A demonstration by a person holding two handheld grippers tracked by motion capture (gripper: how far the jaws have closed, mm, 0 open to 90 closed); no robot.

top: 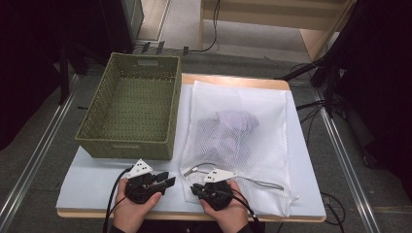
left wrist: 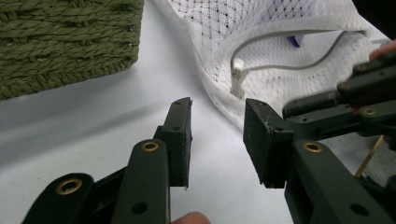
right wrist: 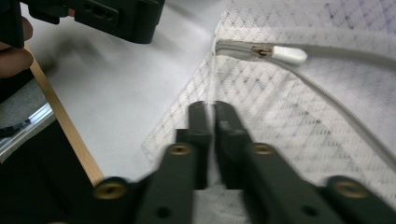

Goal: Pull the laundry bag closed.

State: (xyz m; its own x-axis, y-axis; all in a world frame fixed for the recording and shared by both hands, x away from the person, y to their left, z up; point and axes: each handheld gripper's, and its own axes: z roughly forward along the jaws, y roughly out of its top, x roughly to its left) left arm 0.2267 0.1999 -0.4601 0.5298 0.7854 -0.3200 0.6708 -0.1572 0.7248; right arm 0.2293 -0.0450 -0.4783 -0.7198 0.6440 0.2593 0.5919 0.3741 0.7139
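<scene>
A white mesh laundry bag (top: 257,150) lies flat on the table with pale purple clothing (top: 231,128) inside. Its zip runs along the near end, with the white pull tab (right wrist: 289,54) lying on the mesh. My right gripper (top: 194,187) is shut on the bag's near left corner; in the right gripper view the jaws (right wrist: 212,106) pinch a thin fold of mesh. My left gripper (top: 167,180) rests just left of the bag, open, with only bare table between its jaws (left wrist: 217,105). The pull tab (left wrist: 237,77) sits a little beyond them.
A green woven basket (top: 131,145) with nothing in it stands at the table's back left, its near wall (left wrist: 56,51) close to my left gripper. The table's wooden front edge (right wrist: 65,126) runs just under both hands. Dark stands and cables surround the table.
</scene>
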